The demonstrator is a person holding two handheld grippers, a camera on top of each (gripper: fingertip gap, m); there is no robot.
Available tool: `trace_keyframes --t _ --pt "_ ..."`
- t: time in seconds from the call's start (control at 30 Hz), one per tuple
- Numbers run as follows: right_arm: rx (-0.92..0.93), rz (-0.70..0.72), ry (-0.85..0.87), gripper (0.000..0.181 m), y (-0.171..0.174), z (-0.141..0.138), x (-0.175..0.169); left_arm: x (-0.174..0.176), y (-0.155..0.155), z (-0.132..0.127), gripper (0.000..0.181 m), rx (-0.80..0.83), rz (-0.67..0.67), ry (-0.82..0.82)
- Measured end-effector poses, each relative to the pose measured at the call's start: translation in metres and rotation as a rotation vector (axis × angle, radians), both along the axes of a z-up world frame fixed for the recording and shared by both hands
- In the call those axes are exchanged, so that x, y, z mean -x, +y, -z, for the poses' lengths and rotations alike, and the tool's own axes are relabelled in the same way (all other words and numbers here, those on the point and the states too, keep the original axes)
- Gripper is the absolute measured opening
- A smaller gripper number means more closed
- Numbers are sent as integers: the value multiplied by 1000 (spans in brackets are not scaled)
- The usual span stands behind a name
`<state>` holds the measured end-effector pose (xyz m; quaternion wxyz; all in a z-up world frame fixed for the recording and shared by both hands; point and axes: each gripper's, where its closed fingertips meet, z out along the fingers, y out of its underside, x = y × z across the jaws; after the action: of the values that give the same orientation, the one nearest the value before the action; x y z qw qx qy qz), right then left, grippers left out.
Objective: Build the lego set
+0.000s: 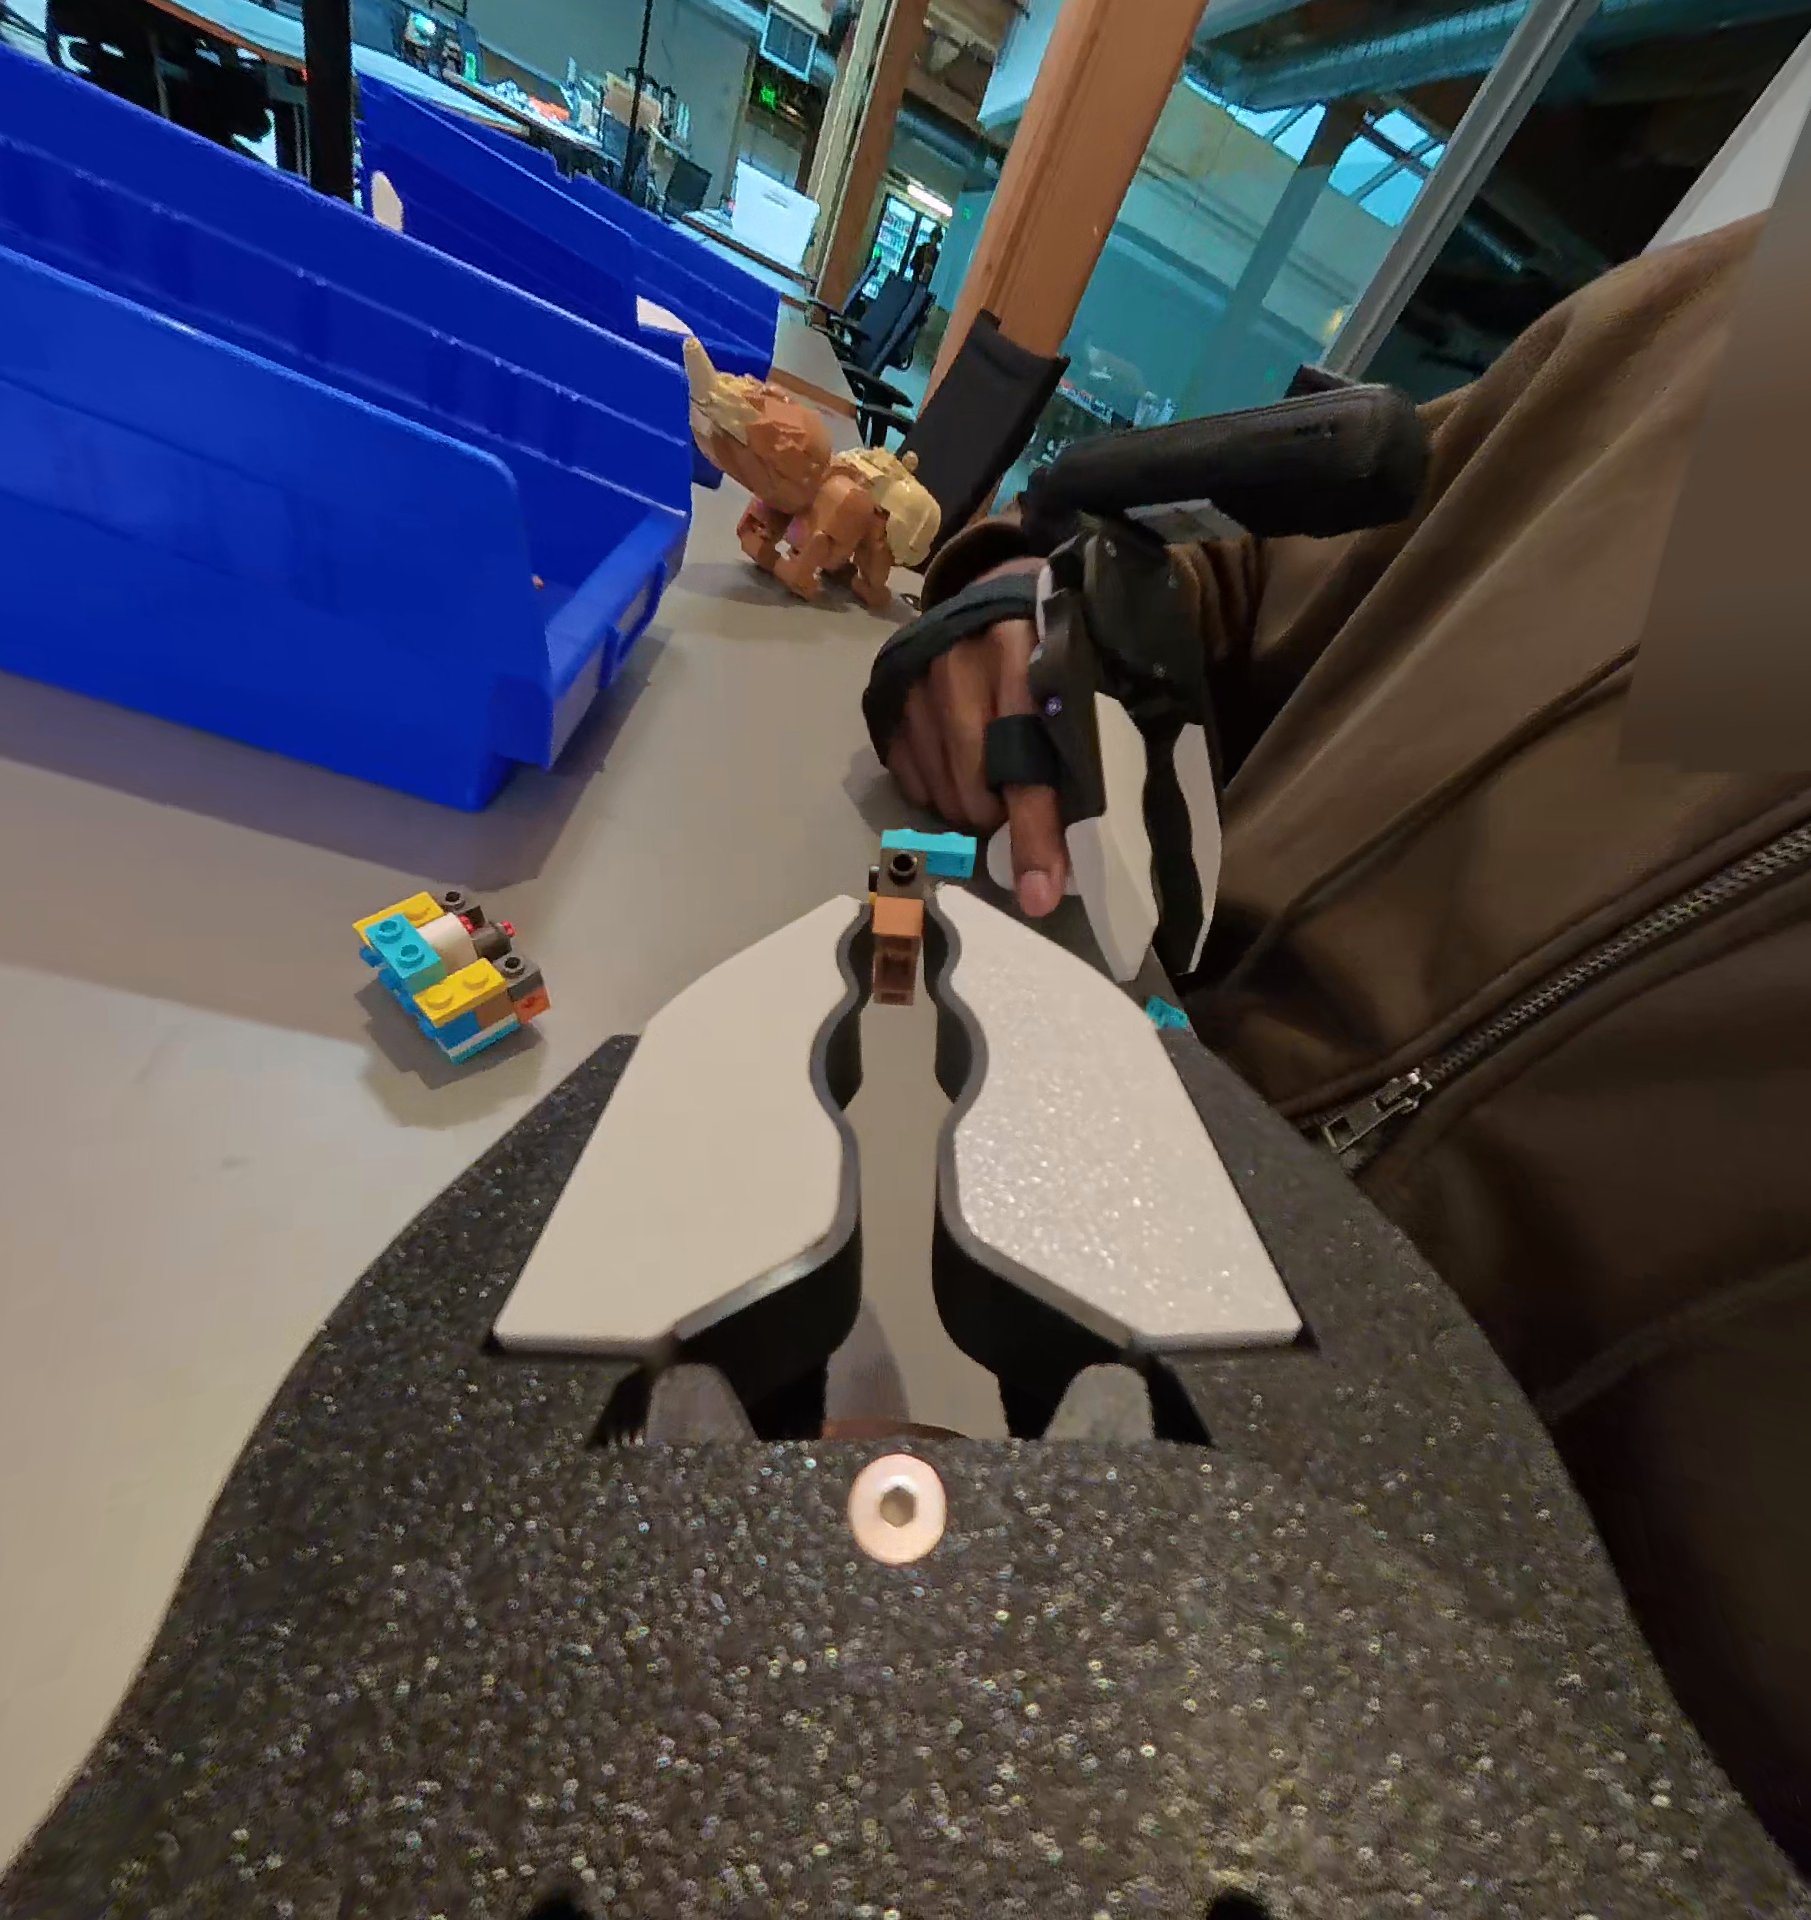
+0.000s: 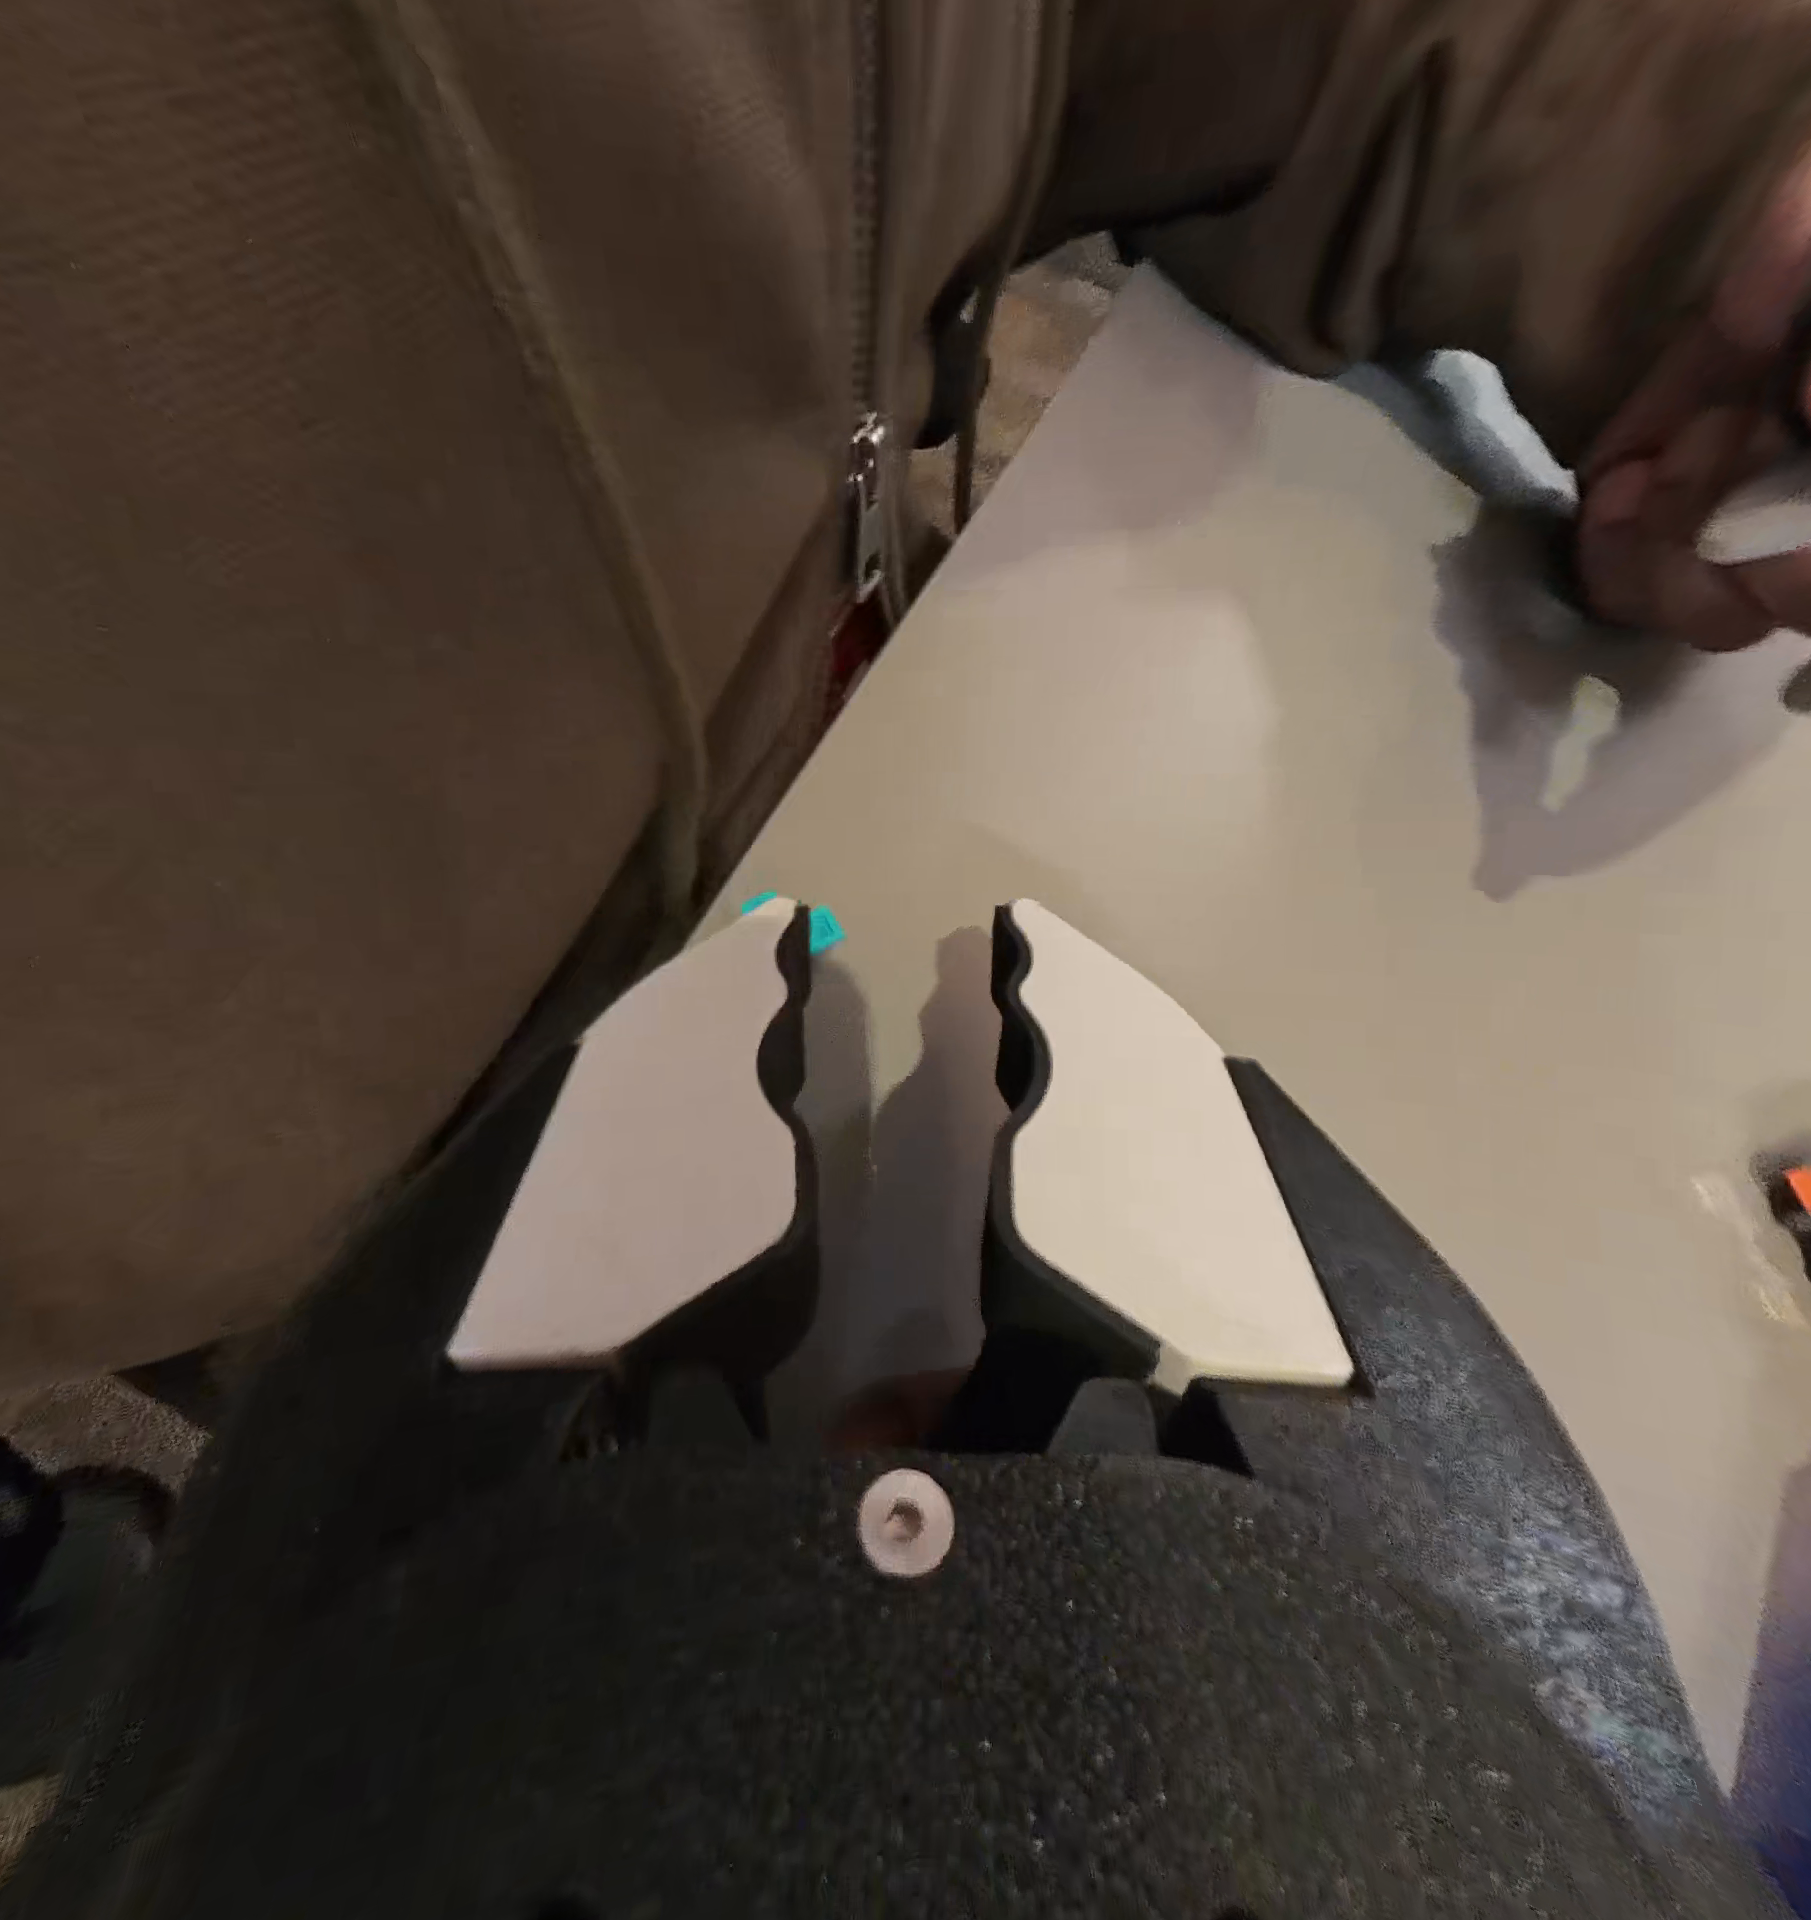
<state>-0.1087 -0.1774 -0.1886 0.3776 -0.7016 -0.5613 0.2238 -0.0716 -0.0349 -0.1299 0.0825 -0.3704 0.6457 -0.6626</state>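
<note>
A small lego stack (image 1: 896, 925) of brown, dark and teal bricks is clamped at the fingertips of the left hand-held gripper (image 1: 899, 935) and held above the bench (image 1: 153, 1195), apparently presented for joining. The right hand-held gripper (image 2: 899, 920) is held apart and empty, one finger beside a loose teal piece (image 2: 824, 928) at the bench edge, probably wanted next. A built section (image 1: 454, 971) is parked aside.

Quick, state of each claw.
Left claw: shut on a small brick assembly.
Right claw: open, empty, beside a teal piece.
</note>
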Motion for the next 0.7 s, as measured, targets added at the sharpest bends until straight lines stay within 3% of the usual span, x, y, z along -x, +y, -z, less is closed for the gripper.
trace_keyframes --t 0.37,0.57,0.7 --pt "68 -102 -130 26 -8 22 7 -1 1 0 9 6 -4 6" --pt "45 -65 -122 9 -2 22 4 -1 1 0 9 6 -3 8" --pt "-6 12 -128 8 13 20 -4 -2 1 1 9 0 -7 9"
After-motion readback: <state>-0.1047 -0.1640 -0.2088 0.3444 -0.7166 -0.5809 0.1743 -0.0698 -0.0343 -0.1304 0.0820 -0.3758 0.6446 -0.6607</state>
